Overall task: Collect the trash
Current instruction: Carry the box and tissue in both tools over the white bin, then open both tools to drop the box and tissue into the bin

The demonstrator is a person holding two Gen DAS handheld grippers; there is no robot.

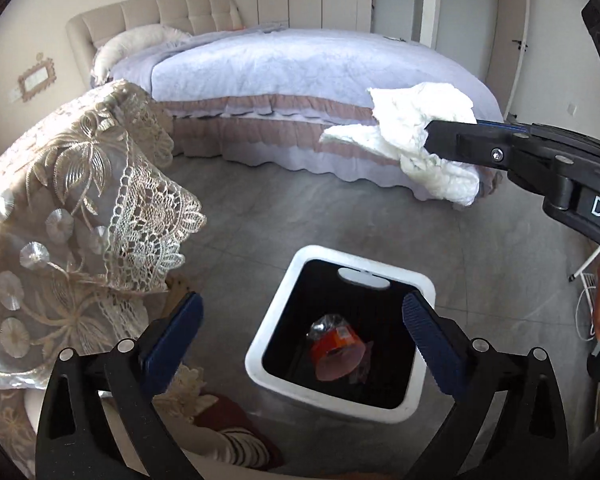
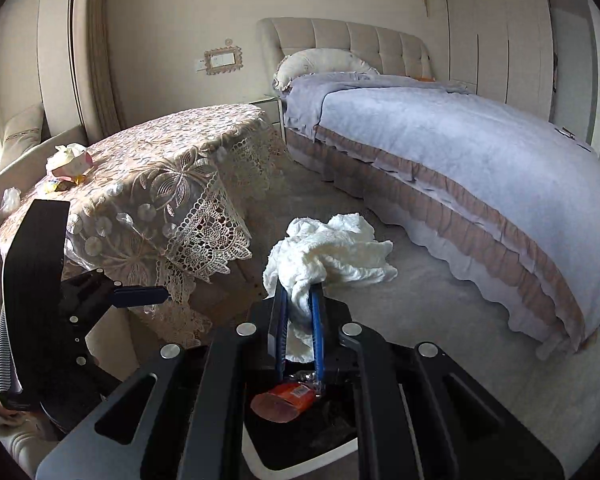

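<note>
Two hand-held grippers are over the white bin (image 1: pixel 342 394). The left hand-held gripper (image 1: pixel 302 326) has its jaws wide apart with nothing between them. The right hand-held gripper (image 2: pixel 300 312) is squeezed tight on a crumpled white tissue (image 2: pixel 332 248), up above the floor. An orange wrapper (image 1: pixel 334 346) lies inside the bin. More trash (image 2: pixel 68 160) sits on the desk (image 2: pixel 160 168) with the lace cloth, beside the bed (image 2: pixel 460 152).
</note>
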